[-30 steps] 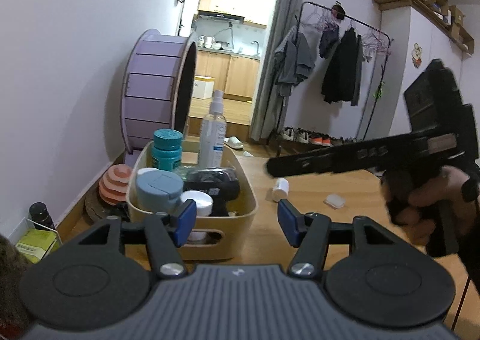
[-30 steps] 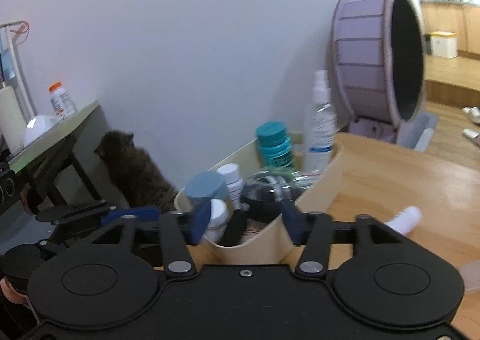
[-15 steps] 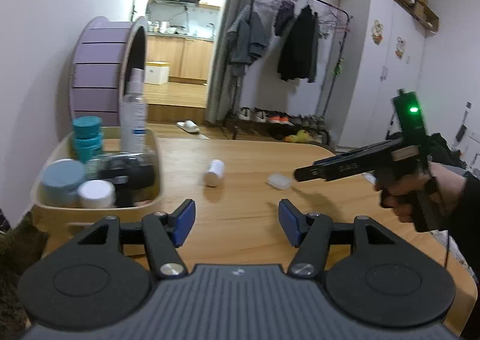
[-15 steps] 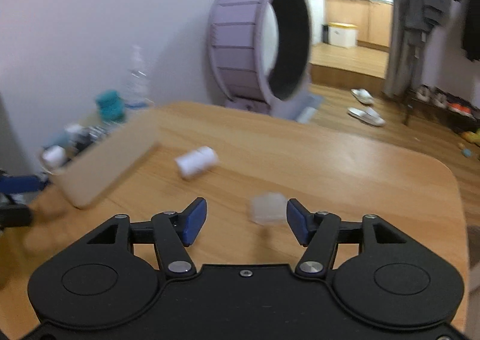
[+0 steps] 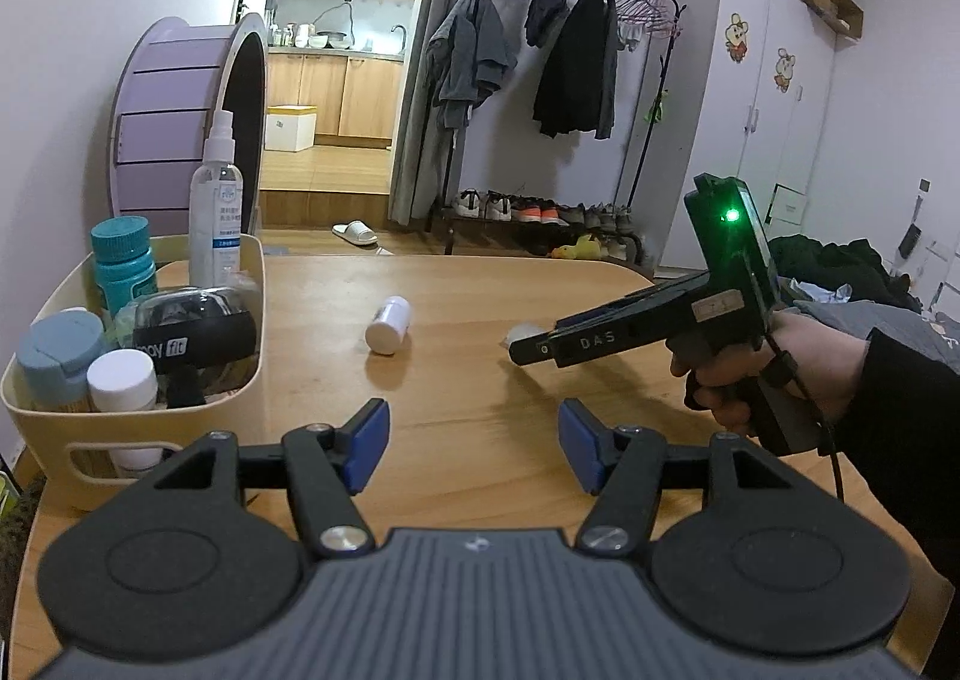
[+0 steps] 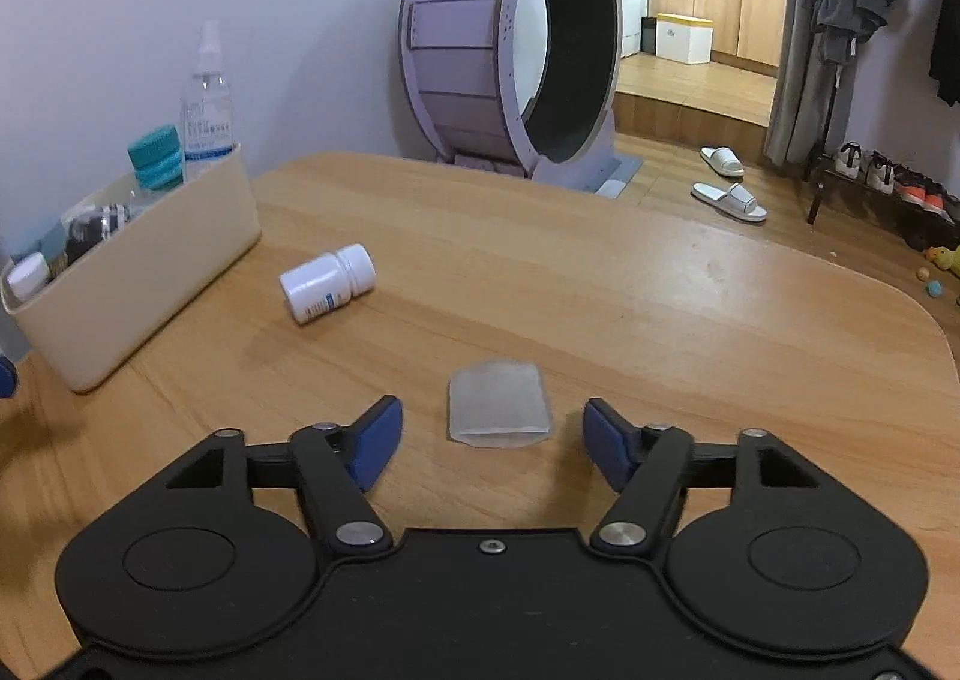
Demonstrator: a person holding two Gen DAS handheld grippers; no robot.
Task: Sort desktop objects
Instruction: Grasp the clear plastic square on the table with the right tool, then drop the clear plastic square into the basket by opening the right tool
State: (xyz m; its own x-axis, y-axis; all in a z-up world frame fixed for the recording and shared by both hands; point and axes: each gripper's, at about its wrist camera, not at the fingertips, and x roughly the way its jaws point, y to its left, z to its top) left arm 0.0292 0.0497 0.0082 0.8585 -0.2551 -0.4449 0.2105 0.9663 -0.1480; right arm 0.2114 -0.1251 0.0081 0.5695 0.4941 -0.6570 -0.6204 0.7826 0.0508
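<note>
A small translucent plastic case (image 6: 498,403) lies flat on the wooden table (image 6: 660,290), just in front of and between the fingertips of my open right gripper (image 6: 492,437). In the left wrist view that gripper (image 5: 528,347) hides most of the case (image 5: 519,331). A white pill bottle (image 6: 327,282) lies on its side to the left; it also shows in the left wrist view (image 5: 389,324). My left gripper (image 5: 474,443) is open and empty above the table, right of the cream storage bin (image 5: 66,428).
The bin (image 6: 138,272) holds a spray bottle (image 5: 215,203), a teal-capped bottle (image 5: 123,263), a blue-lidded jar (image 5: 57,353), a white-capped bottle (image 5: 123,386) and a black gadget (image 5: 195,329). A purple exercise wheel (image 6: 510,62) stands on the floor beyond the table.
My right gripper swung from over the bin to the right and came down at the translucent case. My left gripper turned right from the bin toward the table's middle, then steadied.
</note>
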